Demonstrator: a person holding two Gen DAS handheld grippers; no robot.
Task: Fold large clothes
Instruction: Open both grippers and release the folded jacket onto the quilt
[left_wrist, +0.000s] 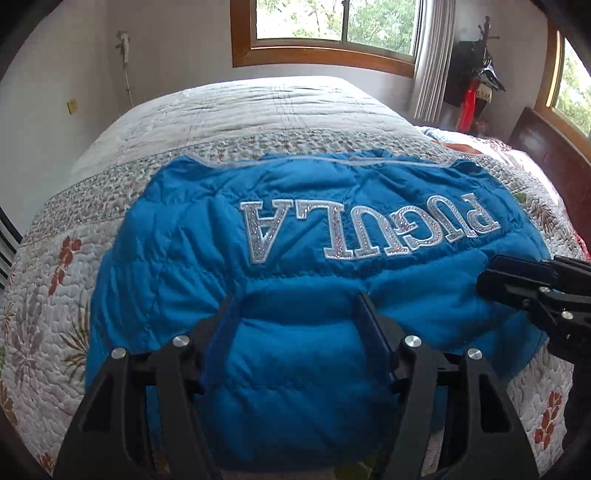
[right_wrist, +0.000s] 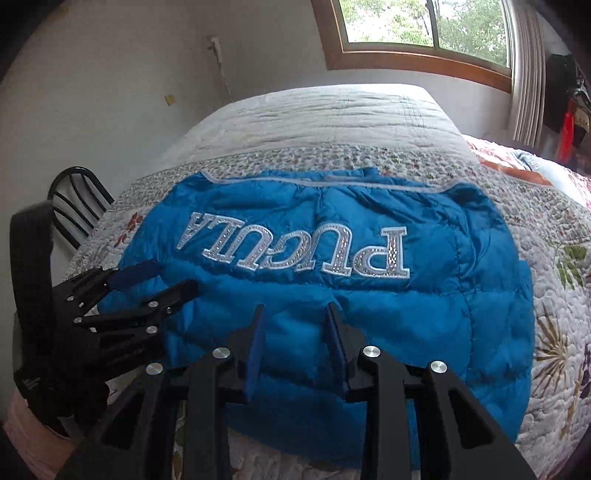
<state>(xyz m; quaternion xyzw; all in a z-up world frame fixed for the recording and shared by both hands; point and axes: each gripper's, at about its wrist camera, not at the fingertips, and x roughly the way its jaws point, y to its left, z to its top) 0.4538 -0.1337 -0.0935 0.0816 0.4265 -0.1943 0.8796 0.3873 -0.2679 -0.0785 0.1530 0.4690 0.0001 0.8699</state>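
A blue puffer jacket (left_wrist: 295, 295) with silver "PUGULA" lettering (left_wrist: 369, 229) lies folded on the floral quilt, its letters upside down to me. It also shows in the right wrist view (right_wrist: 369, 306). My left gripper (left_wrist: 297, 302) is open just above the jacket's near part, fabric showing between its fingers. It also shows at the left of the right wrist view (right_wrist: 173, 277). My right gripper (right_wrist: 295, 310) is open over the jacket's near middle. It shows at the right of the left wrist view (left_wrist: 487, 273).
The bed's quilt (left_wrist: 258, 110) stretches far beyond the jacket toward a window (left_wrist: 332, 22). A black chair (right_wrist: 77, 199) stands left of the bed. Pillows and a dark headboard (left_wrist: 546, 155) lie to the right. Dark items hang by the curtain (left_wrist: 476, 74).
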